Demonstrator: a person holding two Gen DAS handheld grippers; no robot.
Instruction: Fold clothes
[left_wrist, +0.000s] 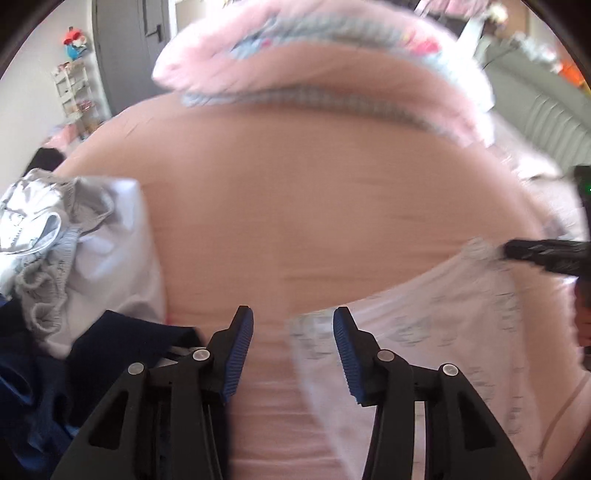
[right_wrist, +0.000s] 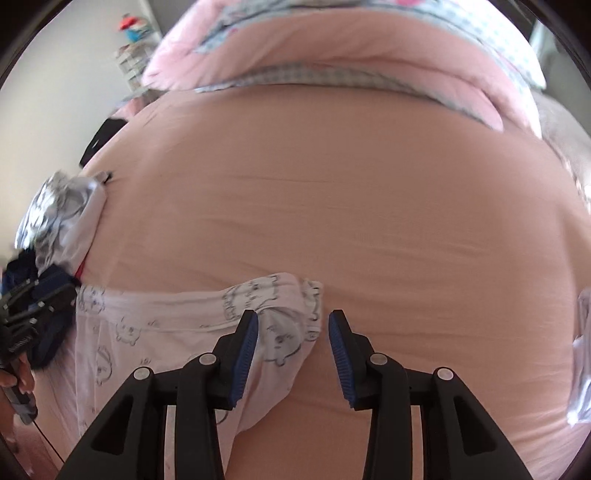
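We had the white printed garment (right_wrist: 155, 332) lying flat on the pink bedsheet (right_wrist: 332, 184), close in under both tools, its long axis running crosswise between them. Seen from the right wrist, its folded top edge stretched from the pile of unfolded clothes (right_wrist: 59, 225) at the left across to a bunched end (right_wrist: 280, 295), and that end sat just ahead of our right gripper (right_wrist: 293, 317), a little toward its left finger. The right jaws stood spread, with some of the cloth showing in the gap between the blue pads (right_wrist: 247, 354) but neither pad pressing on it, so we held nothing there. From the left wrist, the same garment (left_wrist: 443, 332) lay to the right of our left gripper (left_wrist: 293, 314), its near edge reaching the inner side of the right-hand finger; that claw was also spread, empty, with bare sheet between its pads. The black tip of the other tool (left_wrist: 539, 254) appeared at the garment's far corner in this blurred view. We judged that the coming move turned on this: each claw stood at one end of the crosswise edge, the right one nearer its bunched end, the left one needing a small shift to its right to meet the cloth. The folded quilt (right_wrist: 332, 48) lay well apart beyond.
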